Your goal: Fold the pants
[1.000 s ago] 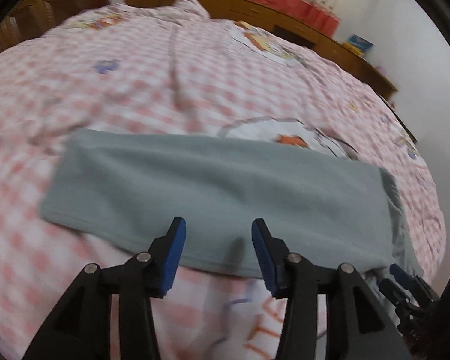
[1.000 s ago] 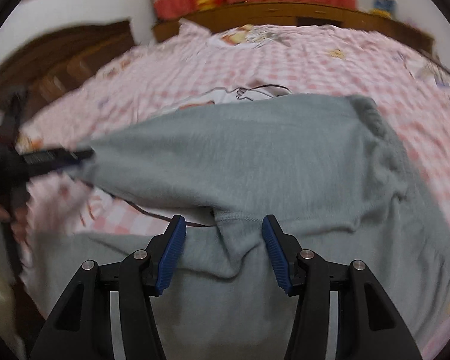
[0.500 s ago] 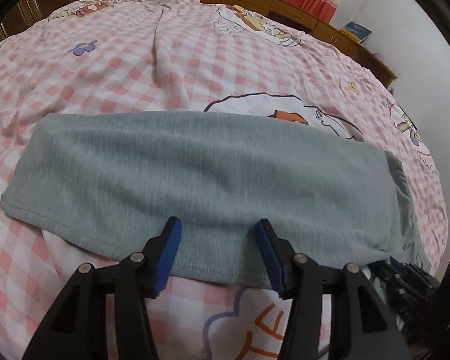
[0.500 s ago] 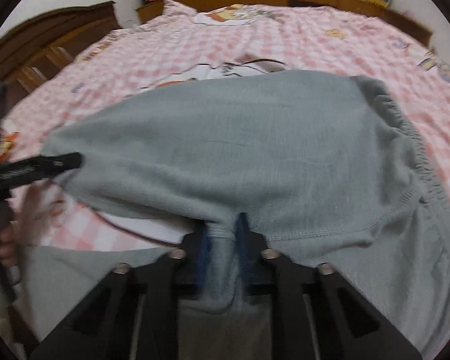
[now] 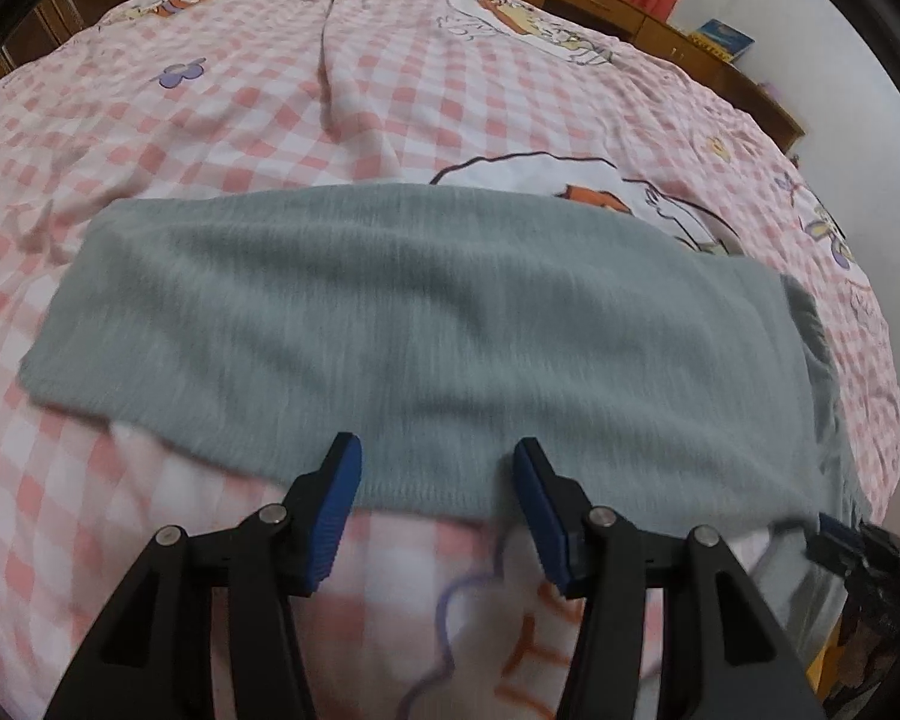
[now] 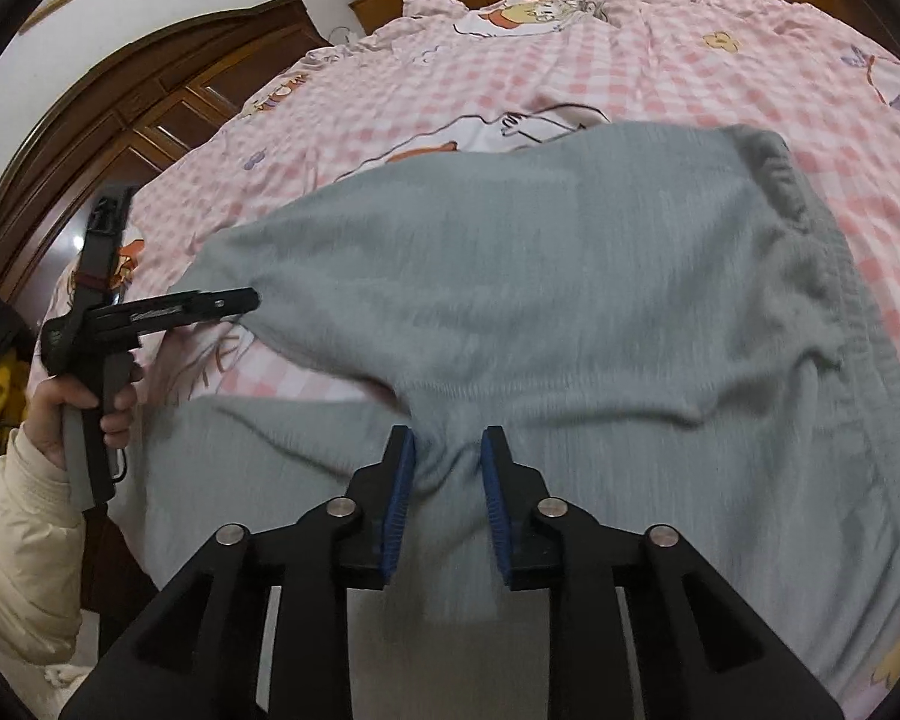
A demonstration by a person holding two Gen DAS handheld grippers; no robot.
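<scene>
The right gripper (image 6: pixel 444 468) has its blue pads (image 6: pixel 399 498) a narrow gap apart with a bunched ridge of grey cloth rising between them at the crotch seam; whether the pads actually pinch this ridge cannot be told, since a sliver of space shows on either side. The position suggests the seam is meant as the pivot of the fold, pinned while the legs are laid together. The left gripper (image 5: pixel 435 480) stands with its fingers wide apart and nothing between them, its tips just at the near hem of the cloth; in the right wrist view it appears side-on at the far end of the leg, next to the cloth edge, gripped by the person's left hand (image 6: pixel 84 396) in a cream sleeve. This placement reads as either just-released or about to take the hem, and the pictures do not decide which. The pants (image 6: pixel 570 312) lie flat on the bed (image 5: pixel 222 120), on a pink checked cover with cartoon prints. One leg runs as a long grey band across the left wrist view, the ribbed waistband (image 6: pixel 810 240) sits at the right, and a second layer of grey lies nearer the camera, hanging toward the bed's edge. A judgement: the lengthwise fold, leg over leg, is under way and not yet squared. A wooden headboard (image 6: pixel 120 138) stands behind.
</scene>
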